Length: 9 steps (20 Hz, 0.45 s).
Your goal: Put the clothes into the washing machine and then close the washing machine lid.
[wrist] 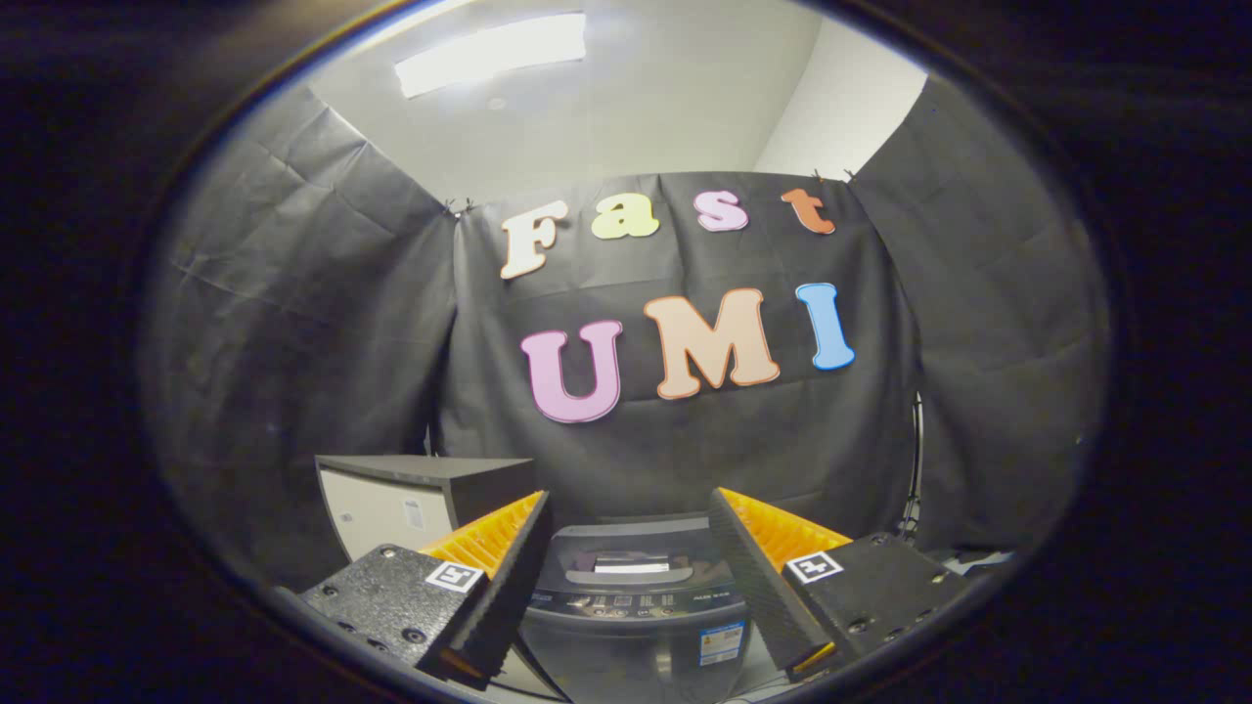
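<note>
The gripper [626, 577] gapes wide, empty, above the washing machine [636, 596]; its stiff lid [626, 645] probably wants pushing at the near edge.

A grey-topped box [421, 494] stands against the black cloth wall [293, 323], under a ceiling light [489, 54].

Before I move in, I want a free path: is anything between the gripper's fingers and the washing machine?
Nothing in the gripper view: the open gripper grips nothing, and the washing machine sits just ahead, framed between its fingers.
</note>
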Motion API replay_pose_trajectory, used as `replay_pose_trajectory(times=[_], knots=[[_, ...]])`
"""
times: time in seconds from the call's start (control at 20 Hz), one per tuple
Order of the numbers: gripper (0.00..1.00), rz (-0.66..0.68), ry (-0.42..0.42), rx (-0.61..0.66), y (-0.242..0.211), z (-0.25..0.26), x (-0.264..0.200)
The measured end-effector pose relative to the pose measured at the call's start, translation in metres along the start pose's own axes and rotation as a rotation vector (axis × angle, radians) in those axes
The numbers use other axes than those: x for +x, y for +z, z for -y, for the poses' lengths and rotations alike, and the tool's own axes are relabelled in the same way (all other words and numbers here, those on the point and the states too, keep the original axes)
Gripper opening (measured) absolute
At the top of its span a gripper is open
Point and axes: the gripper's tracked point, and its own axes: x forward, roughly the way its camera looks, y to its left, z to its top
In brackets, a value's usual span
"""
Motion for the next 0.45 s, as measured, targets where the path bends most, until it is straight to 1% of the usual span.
replay_pose_trajectory(times=[0.25,0.35,0.45], knots=[[0.97,-0.017,0.016,-0.073,-0.011,-0.008,0.002],[0.97,-0.004,0.056,-0.066,-0.010,-0.019,0.000],[0.97,0.024,0.078,-0.036,-0.006,-0.020,0.001]])
